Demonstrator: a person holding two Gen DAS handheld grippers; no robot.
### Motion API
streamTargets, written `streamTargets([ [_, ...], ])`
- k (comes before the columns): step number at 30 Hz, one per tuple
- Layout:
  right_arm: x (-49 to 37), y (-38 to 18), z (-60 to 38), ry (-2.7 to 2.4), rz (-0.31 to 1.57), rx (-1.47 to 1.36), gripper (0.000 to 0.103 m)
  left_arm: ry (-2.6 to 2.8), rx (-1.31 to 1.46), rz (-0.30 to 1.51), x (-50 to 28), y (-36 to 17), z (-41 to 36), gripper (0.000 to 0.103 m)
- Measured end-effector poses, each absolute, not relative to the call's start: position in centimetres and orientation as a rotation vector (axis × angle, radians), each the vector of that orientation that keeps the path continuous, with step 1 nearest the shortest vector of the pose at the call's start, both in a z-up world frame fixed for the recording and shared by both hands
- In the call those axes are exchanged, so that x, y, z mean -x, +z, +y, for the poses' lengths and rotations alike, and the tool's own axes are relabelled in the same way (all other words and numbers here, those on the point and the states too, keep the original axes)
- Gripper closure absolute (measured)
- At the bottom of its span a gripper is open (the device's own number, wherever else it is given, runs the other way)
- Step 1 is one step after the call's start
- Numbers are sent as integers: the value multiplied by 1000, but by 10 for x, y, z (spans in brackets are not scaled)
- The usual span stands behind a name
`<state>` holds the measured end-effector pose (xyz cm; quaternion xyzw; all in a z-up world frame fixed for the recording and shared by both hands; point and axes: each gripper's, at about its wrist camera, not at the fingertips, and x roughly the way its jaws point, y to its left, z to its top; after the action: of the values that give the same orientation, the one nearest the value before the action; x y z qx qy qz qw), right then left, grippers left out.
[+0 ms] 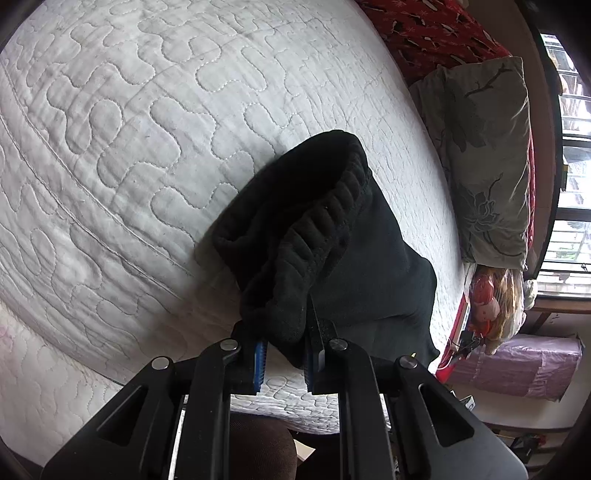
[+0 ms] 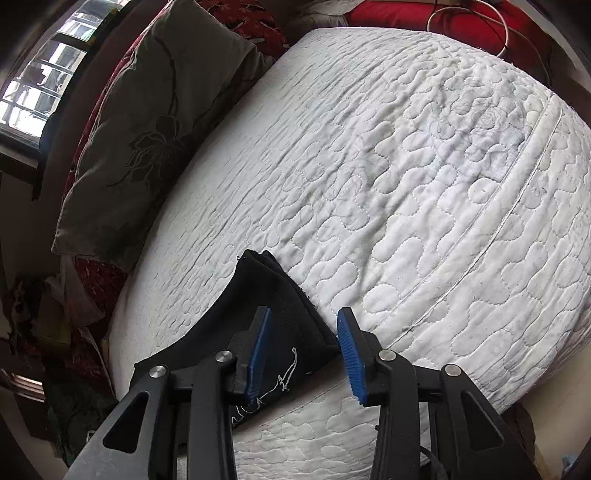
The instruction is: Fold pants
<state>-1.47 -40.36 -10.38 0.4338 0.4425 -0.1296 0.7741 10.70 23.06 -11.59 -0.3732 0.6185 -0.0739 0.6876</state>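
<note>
Black pants (image 1: 332,240) lie on a white quilted bed (image 1: 129,147). In the left wrist view my left gripper (image 1: 284,354) is shut on the ribbed waistband of the pants, which bunches up and hangs from the blue pads. In the right wrist view the flat folded leg end of the pants (image 2: 273,306) lies on the quilt (image 2: 406,184), with white script print near the near edge. My right gripper (image 2: 303,350) is open just above it, its left pad over the cloth and its right pad over bare quilt.
A grey floral pillow (image 1: 487,166) leans at the bed's right side, also in the right wrist view (image 2: 147,129). Red bedding (image 1: 436,29) lies at the head. A window (image 1: 576,166) and bagged items (image 1: 517,369) stand beyond the bed edge.
</note>
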Motion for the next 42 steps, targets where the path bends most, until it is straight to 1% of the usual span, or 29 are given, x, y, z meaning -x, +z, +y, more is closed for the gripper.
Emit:
streamTargets([
  [3,11,-106,-397,-247,975,-914,61,-153,840,1393,-110,-115,230,91],
  [4,7,-105,-393,-240,987,-877,64,-148,843,1396,-111,-114,229,91],
  [5,3,-105,-388,-231,1008,-835,74,-145,846,1392,-111,-111,229,91],
  [6,-1,-106,-386,-213,1024,-817,94,-147,848,1383,-111,-107,230,91],
  [9,-1,-102,-394,-163,1001,-902,93,-152,823,1361,-109,-102,229,90],
  [11,4,-93,-402,-140,968,-928,93,-122,794,1396,-110,-114,227,85],
  [12,6,-91,-405,-137,969,-922,93,-115,802,1416,-110,-122,227,85],
  [14,8,-98,-408,-155,999,-913,93,-123,848,1414,-107,-129,231,85],
  [16,13,-114,-410,-174,1039,-923,93,-135,862,1400,-103,-125,236,83],
  [18,12,-128,-408,-176,1069,-939,92,-134,824,1383,-98,-115,239,75],
  [19,13,-128,-409,-177,1063,-944,91,-139,794,1369,-95,-107,240,74],
  [22,13,-119,-417,-176,1051,-962,82,-160,731,1297,-85,-79,243,74],
  [23,14,-112,-421,-188,1038,-947,77,-155,709,1267,-85,-69,245,74],
  [25,20,-97,-433,-193,991,-908,74,-142,669,1225,-94,-54,248,66],
  [26,18,-89,-435,-195,975,-885,69,-132,652,1213,-102,-51,248,58],
  [27,14,-84,-436,-194,967,-866,61,-119,637,1210,-112,-49,247,55],
  [29,4,-78,-437,-182,962,-845,58,-111,601,1235,-134,-52,240,55],
  [31,-9,-77,-434,-160,967,-832,58,-105,567,1276,-151,-60,231,55],
  [34,-27,-82,-427,-146,994,-801,58,-126,526,1328,-163,-71,217,55],
  [40,-58,-96,-408,-133,1050,-741,58,-95,435,1369,-173,-86,194,56],
  [41,-62,-100,-405,-128,1072,-721,58,-73,394,1362,-173,-87,190,63],
  [42,-67,-103,-399,-122,1092,-696,59,-60,357,1353,-173,-87,186,69],
])
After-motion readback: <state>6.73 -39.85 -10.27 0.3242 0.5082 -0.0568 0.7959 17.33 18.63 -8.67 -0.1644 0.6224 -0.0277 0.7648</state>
